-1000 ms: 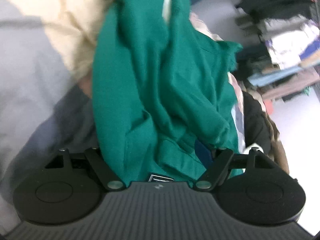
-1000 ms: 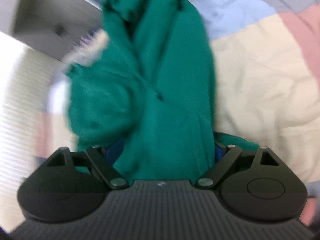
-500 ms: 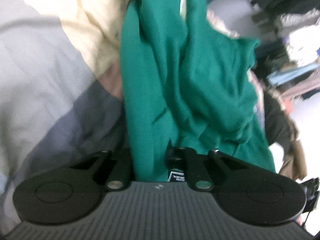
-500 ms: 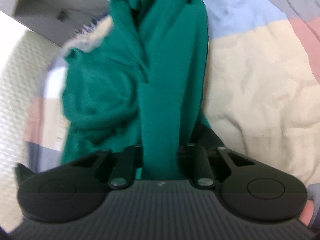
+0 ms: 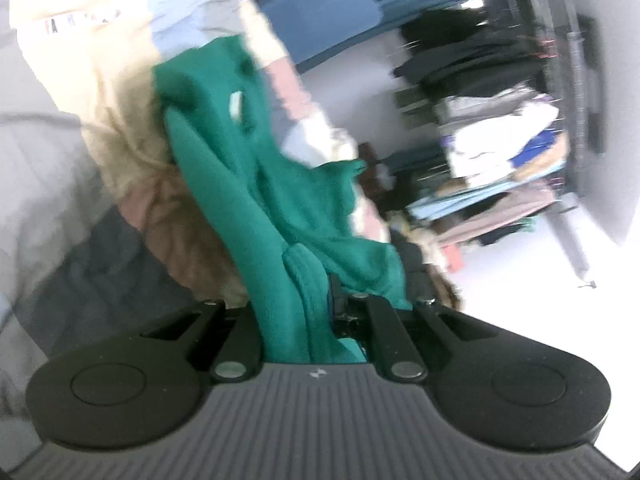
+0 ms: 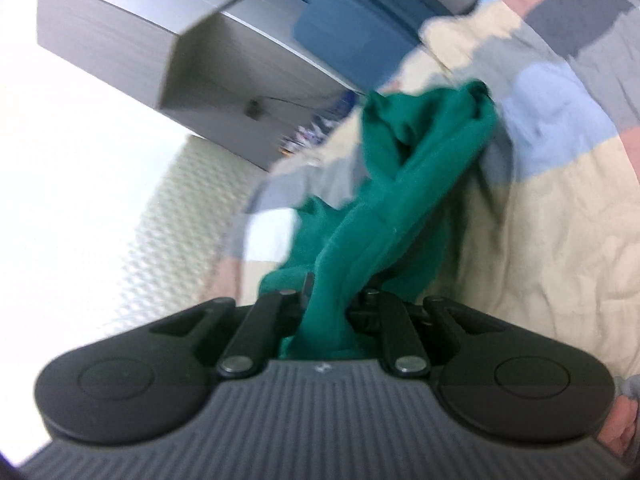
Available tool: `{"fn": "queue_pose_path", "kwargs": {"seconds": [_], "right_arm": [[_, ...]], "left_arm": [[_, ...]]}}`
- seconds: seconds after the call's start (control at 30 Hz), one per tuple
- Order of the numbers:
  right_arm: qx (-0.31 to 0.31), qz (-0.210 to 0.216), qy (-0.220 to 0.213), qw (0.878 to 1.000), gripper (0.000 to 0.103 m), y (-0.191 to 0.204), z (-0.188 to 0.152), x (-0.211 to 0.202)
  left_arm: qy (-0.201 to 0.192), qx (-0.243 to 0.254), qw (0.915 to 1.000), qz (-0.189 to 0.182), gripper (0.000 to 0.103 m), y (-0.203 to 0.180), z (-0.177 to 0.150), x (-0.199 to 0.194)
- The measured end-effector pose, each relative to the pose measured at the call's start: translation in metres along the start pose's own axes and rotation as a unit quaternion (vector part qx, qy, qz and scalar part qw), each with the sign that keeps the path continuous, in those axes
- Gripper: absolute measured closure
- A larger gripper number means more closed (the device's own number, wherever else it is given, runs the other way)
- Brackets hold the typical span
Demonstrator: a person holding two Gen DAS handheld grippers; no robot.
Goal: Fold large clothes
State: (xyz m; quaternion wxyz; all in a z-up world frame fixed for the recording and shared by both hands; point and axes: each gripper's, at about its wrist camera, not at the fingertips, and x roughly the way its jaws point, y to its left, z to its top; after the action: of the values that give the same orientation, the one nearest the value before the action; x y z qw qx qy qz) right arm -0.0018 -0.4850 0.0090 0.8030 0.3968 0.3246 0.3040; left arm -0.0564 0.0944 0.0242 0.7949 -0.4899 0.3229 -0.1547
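Note:
A green garment lies bunched on a patchwork bedspread, and one end rises into my left gripper. That gripper is shut on a thick fold of the cloth, which hides the pads. In the right wrist view the same green garment runs as a twisted rope from the bedspread into my right gripper. Its jaws are closing, with the cloth pinched between them. Both views are blurred by motion.
A rack of hung and stacked clothes stands at the right beyond the bed's edge. A blue panel runs along the far end of the bed. A grey cabinet and a pale textured surface lie to the left.
Both grippers went from open around the green garment to shut on it. They then rose and tilted up, and the cloth now stretches from the bed towards each camera.

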Motion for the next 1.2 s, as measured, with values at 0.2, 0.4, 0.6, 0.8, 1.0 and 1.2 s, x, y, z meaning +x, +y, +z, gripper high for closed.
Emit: {"fn": "queue_pose_path", "kwargs": {"seconds": [0.2,0.4,0.6,0.8,1.0,1.2], "right_arm": [[0.001,0.034,-0.019,0.999,0.09,0.009,-0.019,-0.044],[-0.026,0.032,-0.03,0.999,0.09,0.023,-0.022,-0.059],[-0.003,0.004,-0.034,0.999,0.089,0.016,0.036,0.002],[0.032,-0.035,-0.048,0.998,0.089,-0.011,0.094,0.09],[0.102,-0.061,-0.058,0.991,0.087,-0.068,0.118,0.152],[0.122,-0.072,-0.062,0.988,0.085,-0.135,0.125,0.19]], "left_arm": [[0.006,-0.004,0.9993,-0.035,0.095,-0.016,-0.037,-0.039],[-0.013,0.008,0.9989,-0.045,0.095,-0.026,-0.056,-0.061],[-0.062,-0.018,0.9971,-0.039,0.094,-0.029,0.001,-0.022],[-0.108,0.01,0.9938,0.023,0.094,-0.036,0.08,0.055],[-0.119,0.055,0.9889,0.069,0.093,-0.012,0.133,0.128],[-0.1,0.021,0.9919,0.075,0.09,0.055,0.155,0.184]]}}
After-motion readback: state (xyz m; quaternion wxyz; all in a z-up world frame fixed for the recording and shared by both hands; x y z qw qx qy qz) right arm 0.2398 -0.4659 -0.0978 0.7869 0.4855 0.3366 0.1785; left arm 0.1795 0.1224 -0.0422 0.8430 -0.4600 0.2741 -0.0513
